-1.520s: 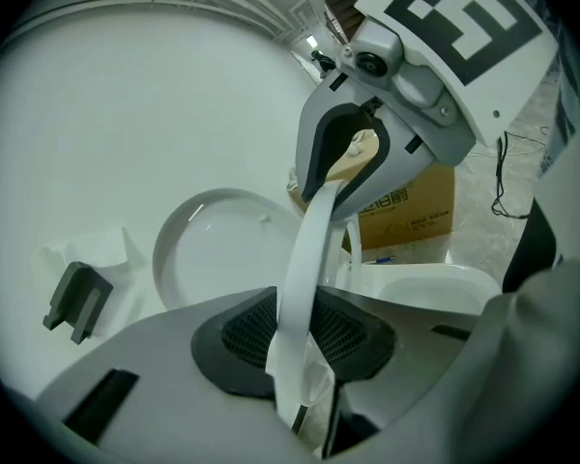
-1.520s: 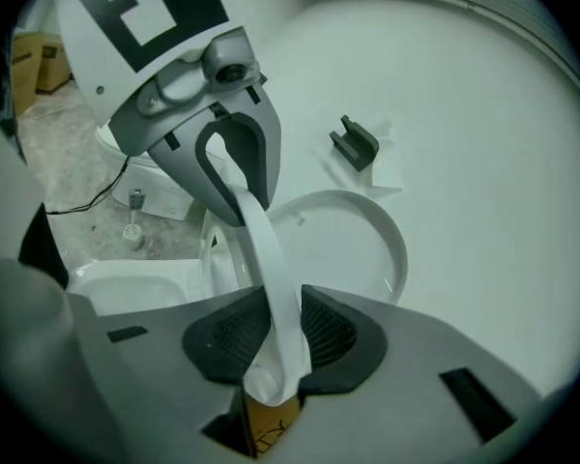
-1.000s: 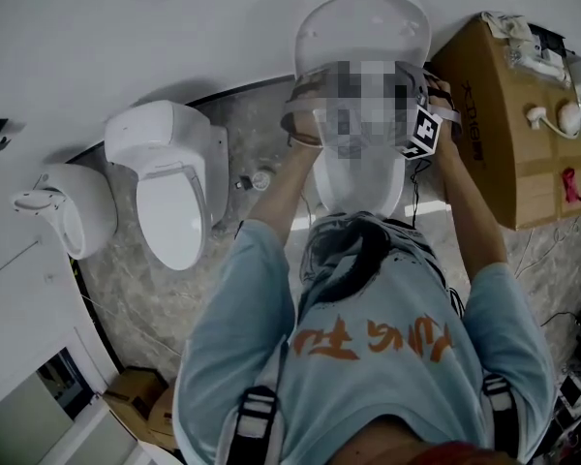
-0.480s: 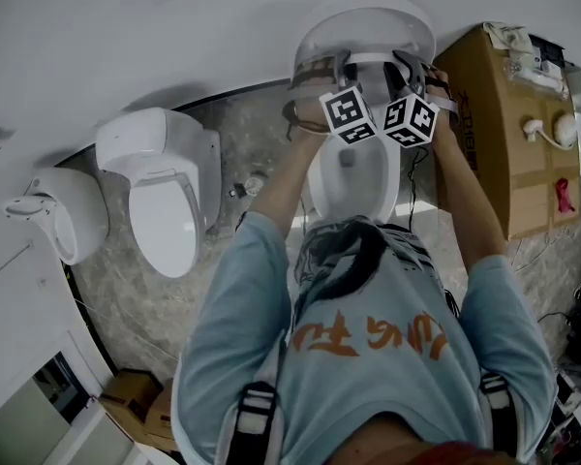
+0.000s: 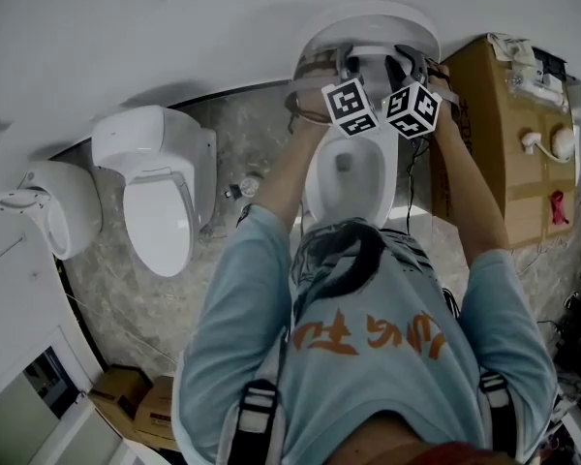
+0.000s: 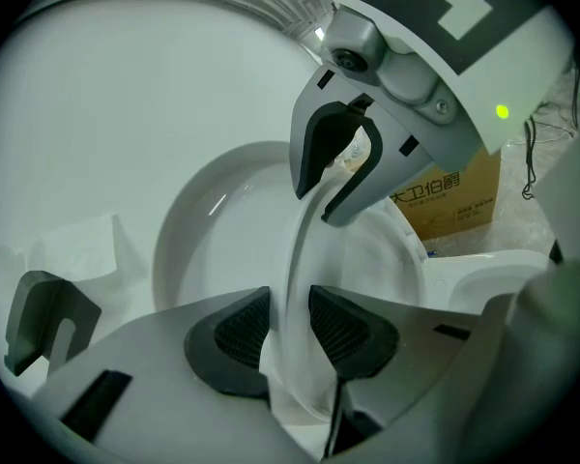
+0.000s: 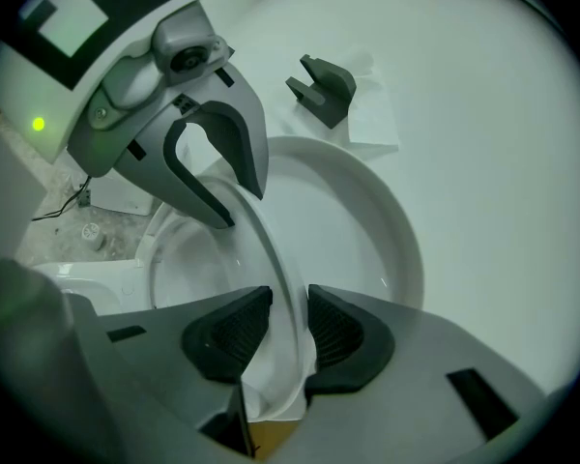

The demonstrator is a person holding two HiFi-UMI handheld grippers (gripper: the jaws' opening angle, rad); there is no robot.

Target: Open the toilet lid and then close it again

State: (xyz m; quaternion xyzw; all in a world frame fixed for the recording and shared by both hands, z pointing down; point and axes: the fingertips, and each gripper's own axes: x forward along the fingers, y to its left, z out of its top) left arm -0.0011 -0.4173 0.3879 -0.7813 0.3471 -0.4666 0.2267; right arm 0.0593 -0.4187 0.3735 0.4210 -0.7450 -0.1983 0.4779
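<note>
The toilet lid (image 5: 368, 22) stands raised above the toilet bowl (image 5: 353, 177), tipped up at the bowl's far end close to the white wall (image 5: 126, 27), so the bowl lies uncovered; both grippers grip the lid's free rim above the bowl, side by side and just apart. In the left gripper view the left gripper (image 6: 290, 322) has its two ribbed pads pressed on either face of the thin white rim; in the right gripper view the right gripper (image 7: 288, 327) is clamped on the same rim in the same way, and each view shows the other gripper biting the rim further along. A second toilet (image 5: 160, 201) with its lid down stands well to the left of the bowl; a cardboard box (image 5: 479, 114) stands just to the bowl's right.
</note>
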